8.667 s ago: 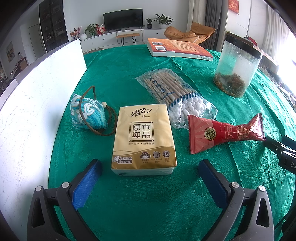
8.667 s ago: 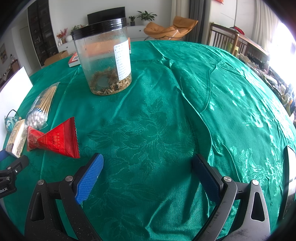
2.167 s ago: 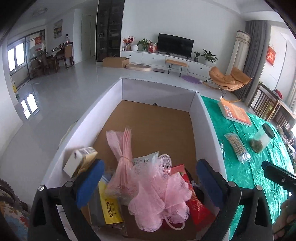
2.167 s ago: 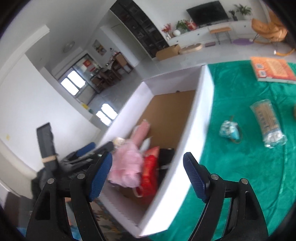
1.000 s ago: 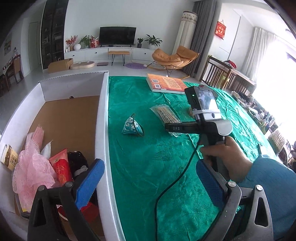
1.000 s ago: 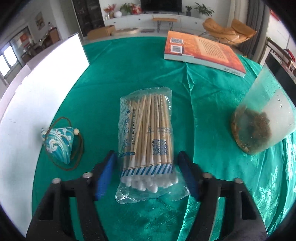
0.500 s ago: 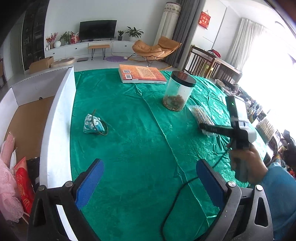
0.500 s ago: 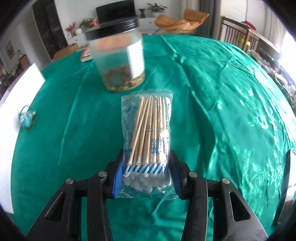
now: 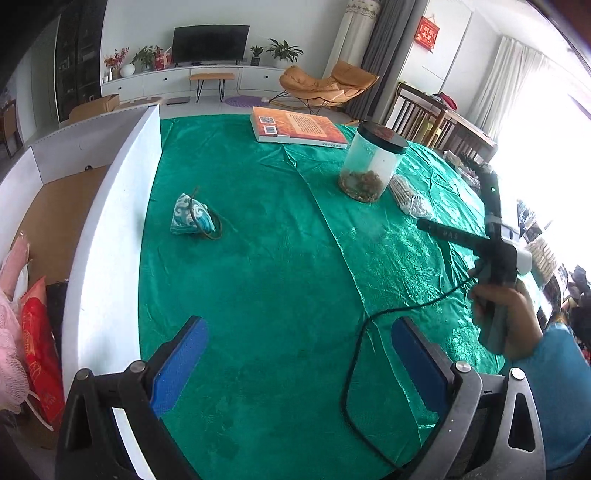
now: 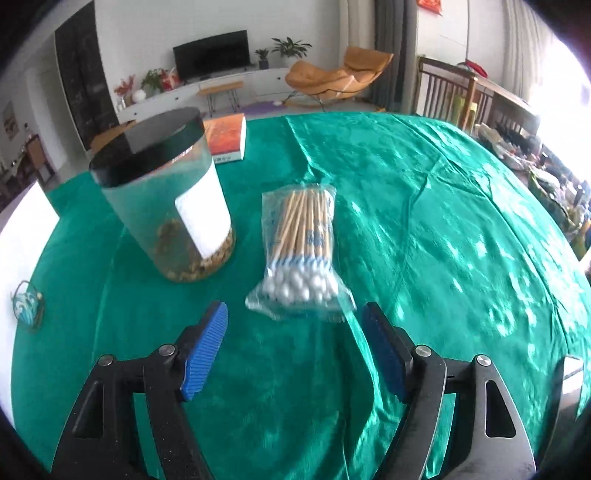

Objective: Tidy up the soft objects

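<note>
The cotton-swab bag (image 10: 301, 254) has just been released beside the jar (image 10: 166, 195) as the right claw (image 10: 295, 354) opened; the left claw (image 9: 299, 362) is held wide, empty; the blue pouch (image 9: 192, 219) should be fetched next.

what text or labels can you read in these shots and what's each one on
"DAS": white letters on the black bar of the right gripper, partly legible.
Book cover: printing and code squares, too small to read.
Cotton swab bag: blue print, blurred.
Jar label: looks blank.
Red wall hanging: gold characters, unreadable.
</note>
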### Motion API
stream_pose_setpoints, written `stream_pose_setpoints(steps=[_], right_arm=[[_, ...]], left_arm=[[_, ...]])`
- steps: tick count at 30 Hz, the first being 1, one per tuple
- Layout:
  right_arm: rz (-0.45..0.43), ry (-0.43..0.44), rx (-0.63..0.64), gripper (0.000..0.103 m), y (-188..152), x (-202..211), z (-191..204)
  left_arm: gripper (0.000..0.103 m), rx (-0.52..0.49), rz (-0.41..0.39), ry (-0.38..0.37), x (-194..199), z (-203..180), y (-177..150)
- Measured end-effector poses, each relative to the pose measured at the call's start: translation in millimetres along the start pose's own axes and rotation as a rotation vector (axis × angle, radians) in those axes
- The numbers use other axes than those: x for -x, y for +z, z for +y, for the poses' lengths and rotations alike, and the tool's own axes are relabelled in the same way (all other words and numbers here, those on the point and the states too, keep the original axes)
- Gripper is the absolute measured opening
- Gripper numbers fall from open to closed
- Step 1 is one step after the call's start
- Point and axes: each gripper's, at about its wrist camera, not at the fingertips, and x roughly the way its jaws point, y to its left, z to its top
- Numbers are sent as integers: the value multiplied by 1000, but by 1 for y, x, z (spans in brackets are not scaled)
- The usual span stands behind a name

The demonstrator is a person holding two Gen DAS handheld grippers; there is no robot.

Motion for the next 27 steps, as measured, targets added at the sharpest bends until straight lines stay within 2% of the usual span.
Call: stream_pose_setpoints(steps=[4,7,10,18,27], right_arm=[[19,-18,-47,78,-43,15,-5],[26,-34,-42,78,-60,17,-5],[15,-49,-24,78,-61,18,-4],[32,-46,-16,88,-63,14,-2],[33,-43,-14,89,-64,14,-1]], left_arm=[[99,-15,18,5,-8,-7,-2],[99,-27,19,28,-7,-10,-3],[99,-20,18,44,-6,-8,-5],[99,-21,33,79,-9,-8,-6],[99,-64,82,113,-23,-14,-11]])
